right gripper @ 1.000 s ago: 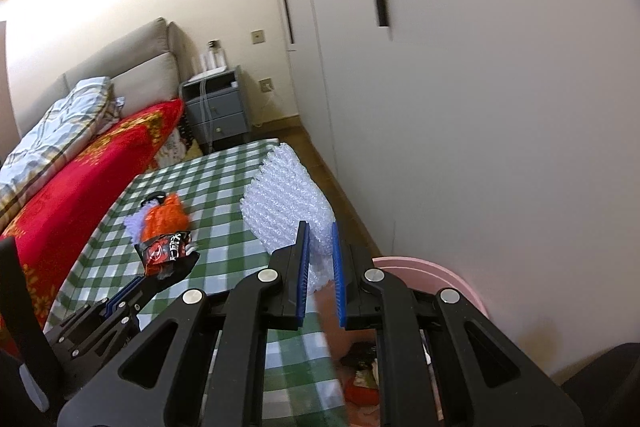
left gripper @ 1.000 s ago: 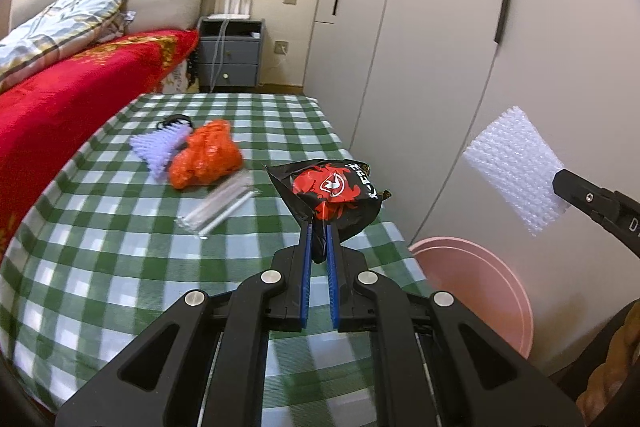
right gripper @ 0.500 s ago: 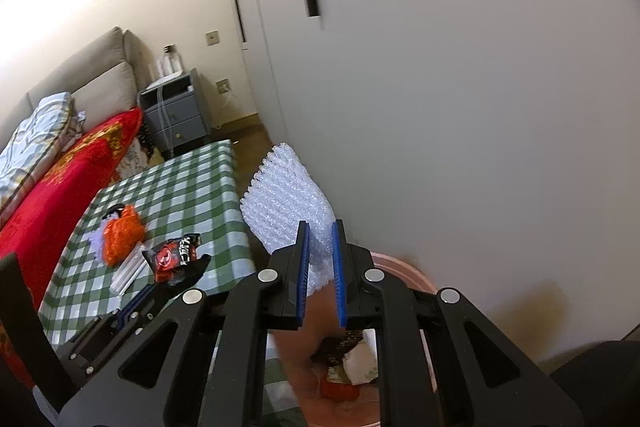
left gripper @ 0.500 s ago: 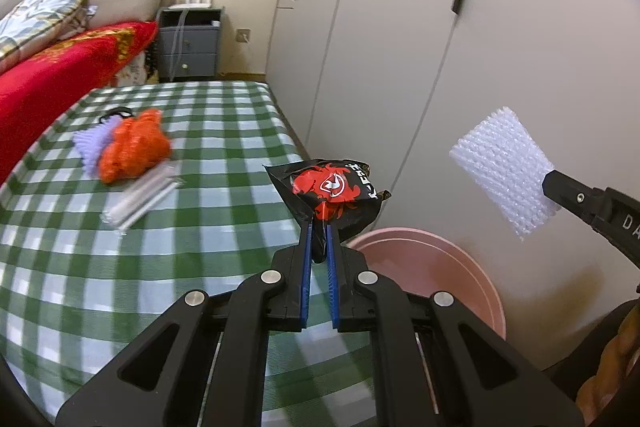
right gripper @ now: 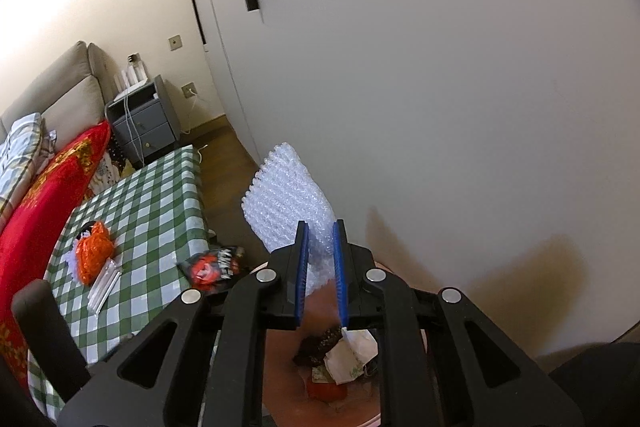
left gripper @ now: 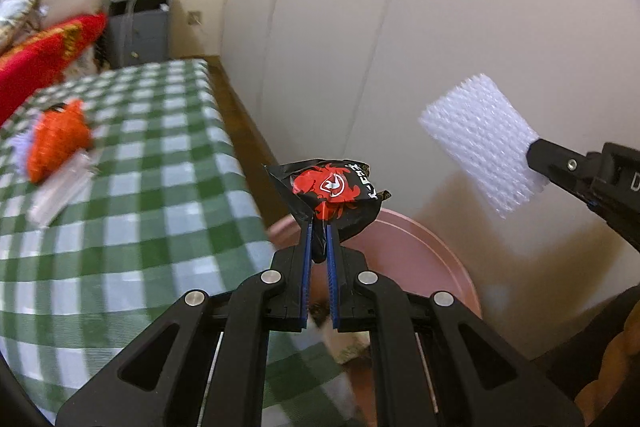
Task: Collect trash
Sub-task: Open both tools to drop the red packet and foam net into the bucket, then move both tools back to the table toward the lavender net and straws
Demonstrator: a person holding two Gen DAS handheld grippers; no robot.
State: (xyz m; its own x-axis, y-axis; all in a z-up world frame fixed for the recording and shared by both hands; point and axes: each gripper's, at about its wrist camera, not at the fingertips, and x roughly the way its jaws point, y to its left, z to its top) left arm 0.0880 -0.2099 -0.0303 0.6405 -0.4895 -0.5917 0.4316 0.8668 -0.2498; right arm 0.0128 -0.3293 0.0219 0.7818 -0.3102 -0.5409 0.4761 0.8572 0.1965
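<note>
My left gripper (left gripper: 318, 227) is shut on a crumpled black-and-red snack wrapper (left gripper: 332, 187), held in the air past the table's edge and over the near rim of a pink bin (left gripper: 420, 247). A white foam net (right gripper: 288, 199) stands upright between the blue pads of my right gripper (right gripper: 320, 227). Its jaws are opening, and the net is still caught between them above the bin (right gripper: 288, 379). The left wrist view shows the same net (left gripper: 480, 143) at the right, on the tip of the right gripper (left gripper: 536, 155). In the right wrist view the wrapper (right gripper: 212, 265) hangs at the left.
On the green checked table (left gripper: 140, 187) lie an orange bag (left gripper: 56, 139) and a clear plastic strip (left gripper: 60, 195). Paper and wrappers (right gripper: 344, 355) lie in the bin. White wardrobe doors stand close behind it. A red-covered bed and a grey nightstand are at the far left.
Both grippers have swung right, off the table and over the pink bin, with their loads. The gap between the right gripper's pads has widened a little.
</note>
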